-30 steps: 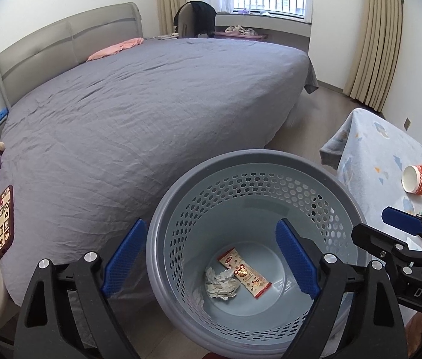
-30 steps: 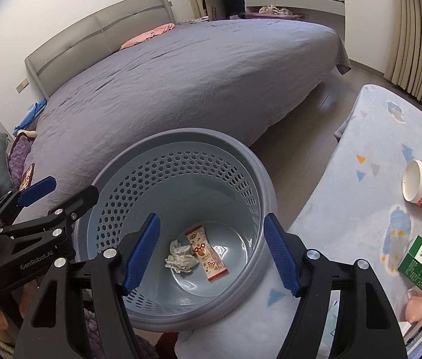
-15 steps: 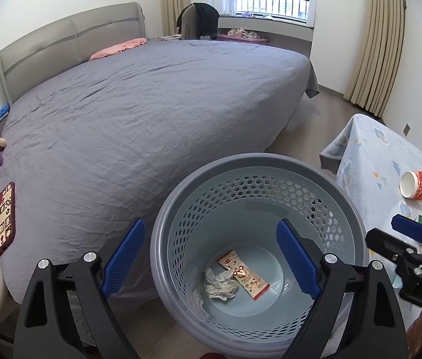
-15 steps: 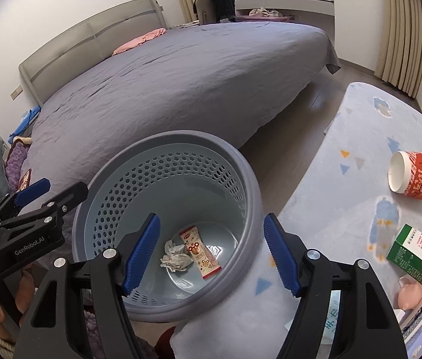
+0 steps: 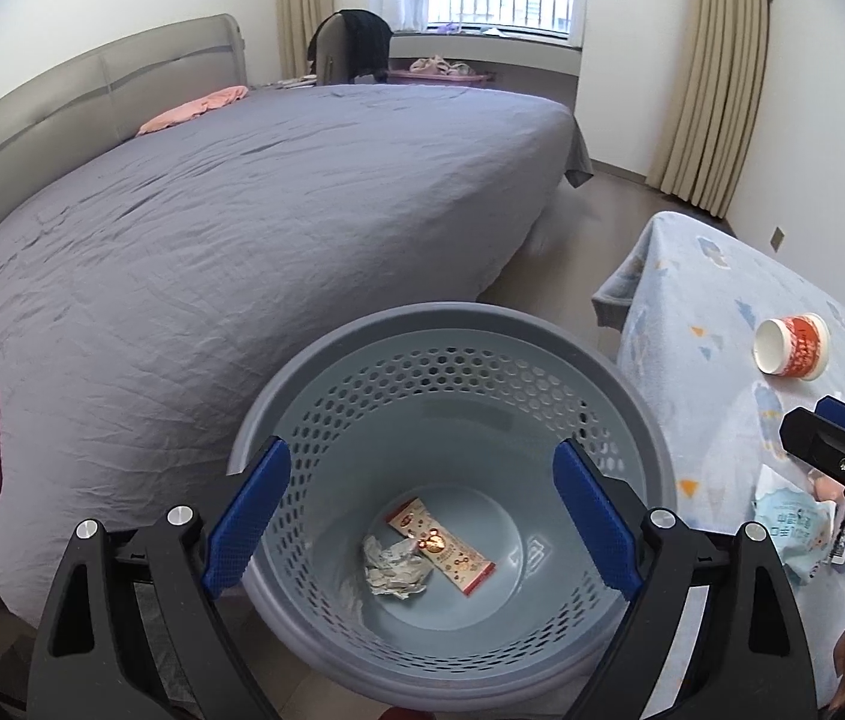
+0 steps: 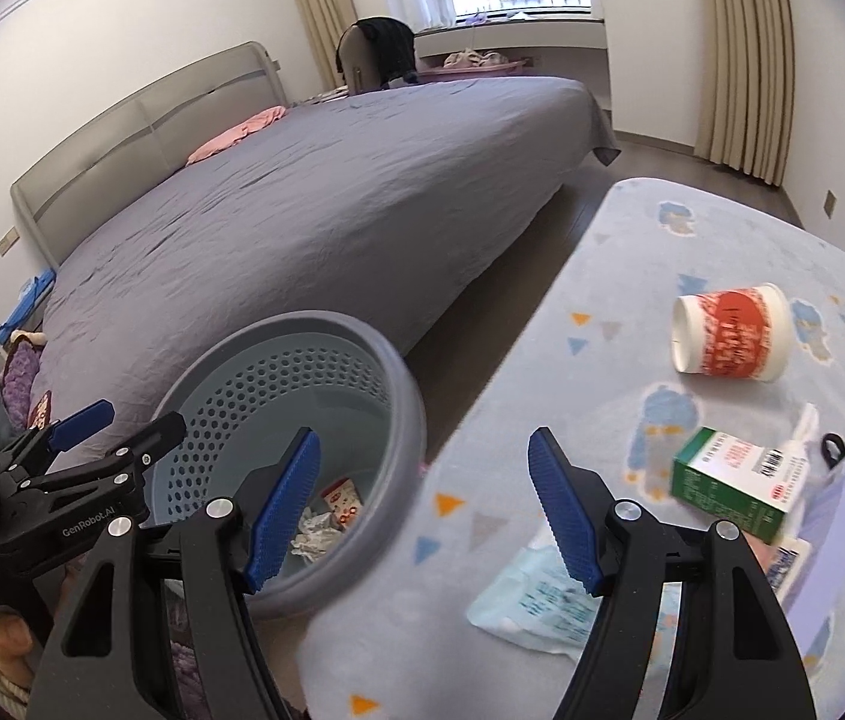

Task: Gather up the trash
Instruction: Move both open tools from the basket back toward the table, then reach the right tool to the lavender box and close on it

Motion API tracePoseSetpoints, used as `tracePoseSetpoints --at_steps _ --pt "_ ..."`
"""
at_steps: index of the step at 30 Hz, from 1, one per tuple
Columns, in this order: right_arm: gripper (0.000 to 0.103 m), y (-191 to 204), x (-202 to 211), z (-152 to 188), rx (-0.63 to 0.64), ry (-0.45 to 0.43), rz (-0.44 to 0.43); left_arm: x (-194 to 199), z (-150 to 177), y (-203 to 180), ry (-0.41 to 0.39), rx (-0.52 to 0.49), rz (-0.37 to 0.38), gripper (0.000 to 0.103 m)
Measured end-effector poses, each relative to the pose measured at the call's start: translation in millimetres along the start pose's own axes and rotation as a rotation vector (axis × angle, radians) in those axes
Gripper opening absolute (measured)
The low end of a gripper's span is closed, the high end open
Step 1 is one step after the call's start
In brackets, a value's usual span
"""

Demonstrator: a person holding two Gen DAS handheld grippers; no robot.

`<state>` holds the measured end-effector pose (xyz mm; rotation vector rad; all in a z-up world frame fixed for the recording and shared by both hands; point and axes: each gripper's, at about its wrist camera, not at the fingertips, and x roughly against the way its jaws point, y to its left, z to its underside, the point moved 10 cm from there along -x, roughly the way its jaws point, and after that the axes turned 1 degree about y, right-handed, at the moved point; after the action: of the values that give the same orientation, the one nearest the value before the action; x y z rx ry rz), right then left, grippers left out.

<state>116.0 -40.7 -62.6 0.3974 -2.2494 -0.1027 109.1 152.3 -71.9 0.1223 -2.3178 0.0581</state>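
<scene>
the right tongs (image 6: 425, 504) stand spread with nothing between the blue pads, and in their own view they straddle the near edge of the bench (image 6: 632, 276). just past the right pad, at the lower middle-right of that frame, lies a pale blue packet (image 6: 533, 603), flat on the cloth with its long side running roughly from lower left to upper right. a green carton (image 6: 722, 483) sits a little further out to the right, and a red and white cup (image 6: 734, 339) lies on its side toward the upper right, mouth facing left.

the left tongs (image 5: 422, 516) are also spread and empty, hanging over the basket (image 5: 452, 324), where a crumpled tissue (image 5: 395, 561) and a snack wrapper (image 5: 440, 546) already lie on the bottom. in the right view the basket sits at lower left, just beside the bench.

so the right hand looks much the nearer to the remaining trash; i'd judge the packet the likeliest next pick, slightly right of the tongs' centre line, needing a small swing rightward and down.
</scene>
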Motion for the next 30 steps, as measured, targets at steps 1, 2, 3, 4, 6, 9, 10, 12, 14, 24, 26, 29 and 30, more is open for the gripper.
tracePoseSetpoints --at_steps 1,2,3,4,6,9,10,12,14,24,26,29,30 --pt "0.069 -4.2 2.2 1.0 -0.005 -0.001 0.005 0.3 0.2 -5.2 -0.001 -0.006 0.004 0.088" --pt "0.069 -9.3 4.9 2.1 -0.012 -0.001 0.009 0.3 0.1 -10.2 -0.002 -0.011 0.009 0.088" --pt "0.069 -14.0 7.4 3.8 -0.017 -0.002 0.014 0.8 -0.1 -16.0 -0.003 -0.014 0.018 0.088" --pt "0.069 -18.6 10.4 5.4 -0.021 -0.004 0.022 1.6 -0.4 -19.9 -0.004 -0.016 0.025 0.088" --pt "0.069 -28.7 17.1 7.9 -0.029 -0.012 0.038 3.2 -1.2 -29.9 -0.009 -0.021 0.04 0.088" --pt "0.069 -41.5 25.7 10.8 -0.048 -0.023 0.05 5.2 -1.2 -46.6 -0.012 -0.028 0.069 0.088" --pt "0.069 -46.7 28.9 12.0 -0.056 -0.026 0.056 5.3 -1.1 -50.6 -0.012 -0.03 0.075 0.088" --pt "0.069 -55.1 34.2 14.3 -0.069 -0.032 0.066 5.6 -0.2 -60.2 -0.012 -0.037 0.086 0.088" --pt "0.069 -65.0 40.7 16.9 -0.087 -0.039 0.079 6.1 0.3 -69.9 -0.013 -0.046 0.097 0.088" --pt "0.069 -122.3 74.6 37.2 -0.195 -0.069 0.161 10.1 6.0 -106.8 -0.016 -0.087 0.137 0.088" --pt "0.069 -137.7 80.2 43.8 -0.218 -0.072 0.185 9.5 8.0 -115.4 -0.014 -0.098 0.143 0.088" --pt "0.069 -158.1 86.6 52.8 -0.251 -0.068 0.217 9.7 11.8 -128.2 -0.009 -0.117 0.155 0.088" --pt "0.069 -163.7 88.7 55.9 -0.26 -0.066 0.23 9.9 13.3 -133.4 -0.009 -0.125 0.16 0.088"
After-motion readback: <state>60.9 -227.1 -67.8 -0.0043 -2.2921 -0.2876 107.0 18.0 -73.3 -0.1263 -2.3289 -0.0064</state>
